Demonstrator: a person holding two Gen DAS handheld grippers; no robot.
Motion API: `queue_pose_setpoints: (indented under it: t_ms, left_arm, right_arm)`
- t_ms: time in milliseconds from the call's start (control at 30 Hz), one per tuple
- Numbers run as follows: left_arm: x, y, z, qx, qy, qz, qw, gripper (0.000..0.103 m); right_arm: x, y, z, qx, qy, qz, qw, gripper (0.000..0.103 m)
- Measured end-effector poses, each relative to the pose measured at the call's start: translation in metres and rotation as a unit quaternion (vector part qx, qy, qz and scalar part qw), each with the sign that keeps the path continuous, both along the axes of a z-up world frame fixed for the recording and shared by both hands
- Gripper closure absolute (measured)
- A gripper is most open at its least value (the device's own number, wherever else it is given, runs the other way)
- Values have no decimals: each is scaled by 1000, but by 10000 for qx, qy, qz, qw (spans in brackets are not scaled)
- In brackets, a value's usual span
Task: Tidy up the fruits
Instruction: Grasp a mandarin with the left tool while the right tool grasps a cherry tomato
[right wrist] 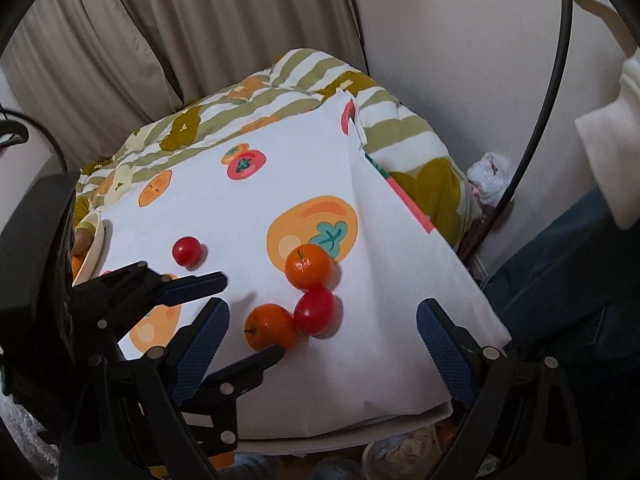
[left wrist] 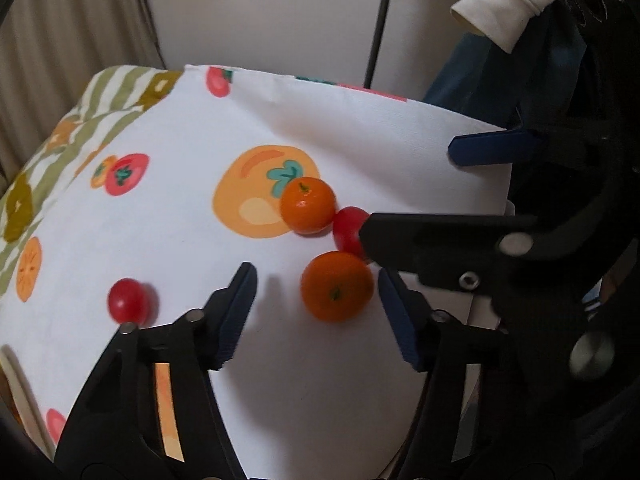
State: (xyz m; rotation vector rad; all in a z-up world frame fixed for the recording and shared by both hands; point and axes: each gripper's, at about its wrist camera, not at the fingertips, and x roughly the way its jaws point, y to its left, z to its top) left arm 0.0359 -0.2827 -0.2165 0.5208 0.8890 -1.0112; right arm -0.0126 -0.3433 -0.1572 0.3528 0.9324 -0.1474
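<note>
Two small oranges and two cherry tomatoes lie on a white fruit-print cloth (left wrist: 168, 232). The near orange (left wrist: 337, 286) sits just ahead of my open left gripper (left wrist: 316, 284), close to its right finger. A tomato (left wrist: 349, 233) lies between it and the far orange (left wrist: 307, 205). The other tomato (left wrist: 127, 301) lies alone at the left. My right gripper (left wrist: 408, 196) comes in open from the right, its lower finger tip by the middle tomato. In the right wrist view the right gripper (right wrist: 322, 316) is open around the near orange (right wrist: 269, 326) and tomato (right wrist: 315, 310); the left gripper (right wrist: 254, 312) is open beside them.
A green-striped quilt (right wrist: 304, 80) lies under the cloth at the back. A cream bowl rim (right wrist: 94, 248) shows at the left edge of the cloth. Curtains (right wrist: 200, 20) and a wall stand behind. A black pole (left wrist: 380, 20) rises at the back. The cloth's right edge (right wrist: 460, 272) drops off.
</note>
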Motion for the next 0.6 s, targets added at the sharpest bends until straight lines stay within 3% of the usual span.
queue_pose_setpoints:
  t_ms: [233,367,600]
  left_arm:
    - [1,-5,-6,32,233,-194,9995,59]
    - [-1,-5,-6,116,140,-177,9997,59]
    - [14,19,2,188,62,147,9997,59]
  right_arm:
    - [4,2,-6,36,15,17,10000,17]
    - [7,3,-9,48,53,47,10000,28]
    - [14,6,-13,-34,111,22,9999,31]
